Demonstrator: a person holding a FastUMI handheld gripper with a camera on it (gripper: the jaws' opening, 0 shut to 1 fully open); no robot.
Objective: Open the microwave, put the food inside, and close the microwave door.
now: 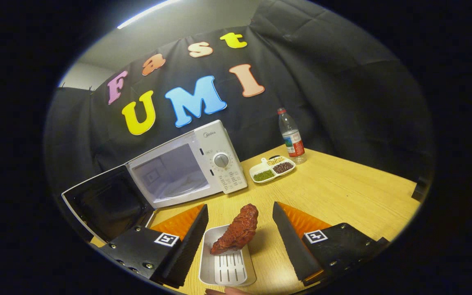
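A pale wooden desk (342,192) stood in a black-draped booth, with the microwave (187,168) at far left, its door (105,203) swung open. The fingers (240,241) were spread wide around a white tray (228,266) carrying reddish-brown food (237,229). A divided snack dish (272,169) and water bottle (291,136) sat far right; the microwave's interior was dim and hard to make out.

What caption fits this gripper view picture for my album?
Open tongs reach around meat on a white tray, facing the open microwave.

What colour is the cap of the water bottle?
Red. The bottle cap shows best in the gripper view, beyond the open gripper.
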